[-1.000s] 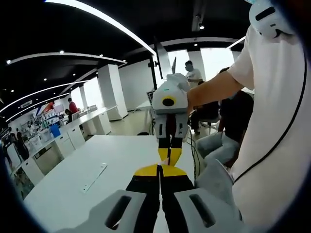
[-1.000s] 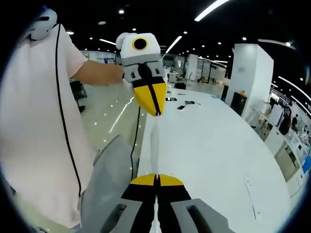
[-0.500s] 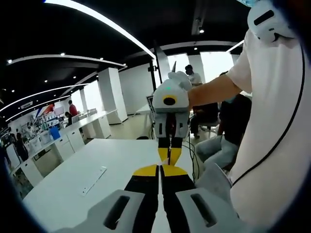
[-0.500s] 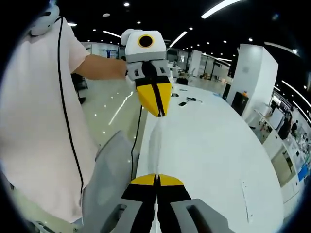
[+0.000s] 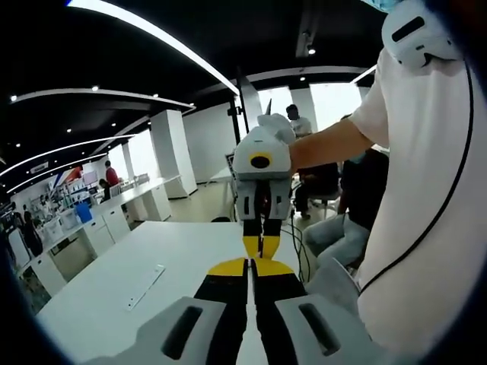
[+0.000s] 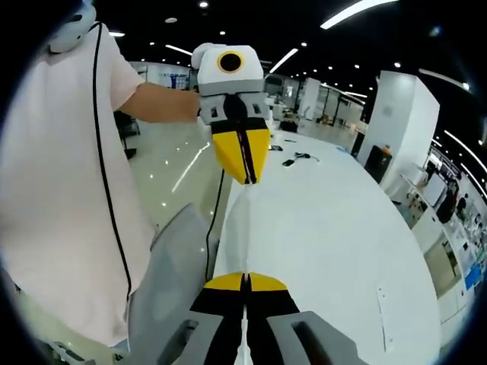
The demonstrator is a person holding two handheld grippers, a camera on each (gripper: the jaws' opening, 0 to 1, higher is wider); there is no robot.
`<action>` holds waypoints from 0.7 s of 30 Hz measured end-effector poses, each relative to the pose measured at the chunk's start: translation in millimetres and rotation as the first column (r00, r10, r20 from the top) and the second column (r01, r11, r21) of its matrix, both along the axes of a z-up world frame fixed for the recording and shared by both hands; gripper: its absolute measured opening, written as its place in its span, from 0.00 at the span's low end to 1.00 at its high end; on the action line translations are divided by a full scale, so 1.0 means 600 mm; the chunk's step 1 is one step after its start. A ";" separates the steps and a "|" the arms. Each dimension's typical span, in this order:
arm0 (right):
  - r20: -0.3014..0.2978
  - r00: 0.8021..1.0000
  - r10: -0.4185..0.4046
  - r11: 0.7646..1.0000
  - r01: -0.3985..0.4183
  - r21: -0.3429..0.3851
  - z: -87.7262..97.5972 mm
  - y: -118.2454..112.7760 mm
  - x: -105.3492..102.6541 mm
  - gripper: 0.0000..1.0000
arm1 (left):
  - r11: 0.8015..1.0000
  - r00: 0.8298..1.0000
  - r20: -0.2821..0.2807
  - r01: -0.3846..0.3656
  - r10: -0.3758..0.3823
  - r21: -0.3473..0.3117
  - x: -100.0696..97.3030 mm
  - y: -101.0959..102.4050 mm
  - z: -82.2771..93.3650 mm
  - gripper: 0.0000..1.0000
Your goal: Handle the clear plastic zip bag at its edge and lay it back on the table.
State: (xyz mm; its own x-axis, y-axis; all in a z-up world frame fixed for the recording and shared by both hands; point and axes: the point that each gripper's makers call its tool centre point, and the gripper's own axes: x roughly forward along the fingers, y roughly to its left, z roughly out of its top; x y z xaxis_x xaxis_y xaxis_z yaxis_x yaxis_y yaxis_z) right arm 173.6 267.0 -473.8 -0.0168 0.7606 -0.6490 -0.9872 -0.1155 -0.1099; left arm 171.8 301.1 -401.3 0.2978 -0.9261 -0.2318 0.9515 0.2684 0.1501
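Left gripper point(image 5: 249, 268) jaws closed, pinching clear zip bag edge, barely visible; right gripper point(image 5: 261, 245) opposite. Right gripper view: right gripper point(image 6: 245, 283) clamped too, zip bag point(image 6: 242, 228) stretched taut to left gripper point(image 6: 245, 176) above white table point(image 6: 327, 228). Light, floppy, slippery; grip edges.

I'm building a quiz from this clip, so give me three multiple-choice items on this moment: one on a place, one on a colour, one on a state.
1. Where is the clear zip bag?
A. flat on the table
B. stretched in the air between the two grippers
C. on the floor

2. What colour are the tips of the left gripper?
A. yellow
B. red
C. green

3. How do the right gripper's jaws stand?
A. wide apart
B. closed on the bag's edge
C. closed on a cable

Answers: 1 B, the film runs from one gripper's tips to the other's above the white table. 2 A, its tips show yellow. 3 B, the jaws meet with the film pinched between them.
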 end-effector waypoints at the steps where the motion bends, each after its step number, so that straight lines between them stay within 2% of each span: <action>1: -0.002 1.000 0.000 1.000 0.000 0.001 0.000 0.000 0.000 0.00 | 1.000 1.000 -0.005 -0.001 0.001 -0.001 0.001 0.001 -0.001 0.03; 4: 0.003 1.000 0.001 1.000 -0.001 0.002 0.002 -0.001 0.000 0.00 | 1.000 1.000 -0.008 -0.002 0.002 0.006 -0.001 0.003 -0.005 0.00; 21: 0.015 1.000 0.013 1.000 -0.012 -0.009 0.001 -0.001 -0.004 0.00 | 1.000 1.000 -0.026 0.003 -0.003 -0.013 -0.005 -0.002 -0.007 0.00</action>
